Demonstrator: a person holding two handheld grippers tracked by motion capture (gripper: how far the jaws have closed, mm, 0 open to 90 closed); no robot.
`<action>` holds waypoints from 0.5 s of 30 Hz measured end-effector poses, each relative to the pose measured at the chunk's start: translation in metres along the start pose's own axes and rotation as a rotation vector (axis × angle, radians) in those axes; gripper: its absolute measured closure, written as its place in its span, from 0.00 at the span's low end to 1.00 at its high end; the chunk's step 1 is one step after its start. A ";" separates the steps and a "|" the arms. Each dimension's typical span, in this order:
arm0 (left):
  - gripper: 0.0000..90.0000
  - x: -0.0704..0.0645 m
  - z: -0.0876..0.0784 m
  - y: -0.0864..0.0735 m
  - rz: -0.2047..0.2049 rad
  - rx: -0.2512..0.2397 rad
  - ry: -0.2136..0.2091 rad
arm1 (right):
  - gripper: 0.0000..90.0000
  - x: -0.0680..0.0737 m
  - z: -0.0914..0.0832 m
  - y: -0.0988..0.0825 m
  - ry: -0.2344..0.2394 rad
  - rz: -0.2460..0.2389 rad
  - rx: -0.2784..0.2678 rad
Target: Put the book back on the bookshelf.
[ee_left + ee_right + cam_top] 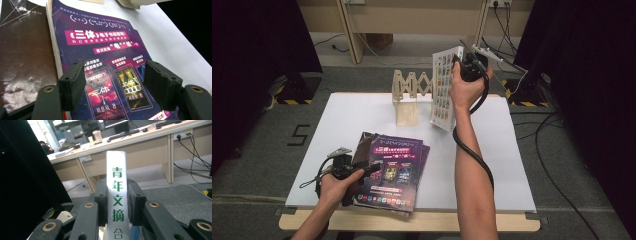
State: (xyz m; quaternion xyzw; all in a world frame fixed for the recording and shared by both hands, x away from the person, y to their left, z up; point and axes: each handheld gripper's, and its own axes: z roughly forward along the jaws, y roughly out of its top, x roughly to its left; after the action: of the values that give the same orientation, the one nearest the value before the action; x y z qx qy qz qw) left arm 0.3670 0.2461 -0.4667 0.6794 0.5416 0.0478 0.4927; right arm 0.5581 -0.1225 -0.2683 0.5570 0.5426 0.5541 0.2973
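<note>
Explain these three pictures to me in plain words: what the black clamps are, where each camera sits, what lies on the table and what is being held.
A person holds a black two-jaw tool in each hand. One picture looks down from above the table. The other two come from cameras riding on each tool, looking along its jaws.

On the white table top lie a purple-covered paperback book on a dark brown glossy book, and behind them stands a pale wooden folding book rack.

The right tool clamps a white book with green characters on its spine, lifted upright beside the rack. The left tool rests open-jawed over the purple cover.
</note>
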 end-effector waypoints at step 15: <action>0.37 0.002 -0.002 0.000 0.000 -0.006 0.003 | 0.82 0.008 -0.002 -0.013 0.012 -0.050 -0.014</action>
State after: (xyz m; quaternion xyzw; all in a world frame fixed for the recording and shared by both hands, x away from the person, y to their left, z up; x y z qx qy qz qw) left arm 0.3664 0.2485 -0.4668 0.6779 0.5423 0.0504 0.4937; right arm 0.5514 -0.1126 -0.2783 0.5378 0.5543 0.5535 0.3117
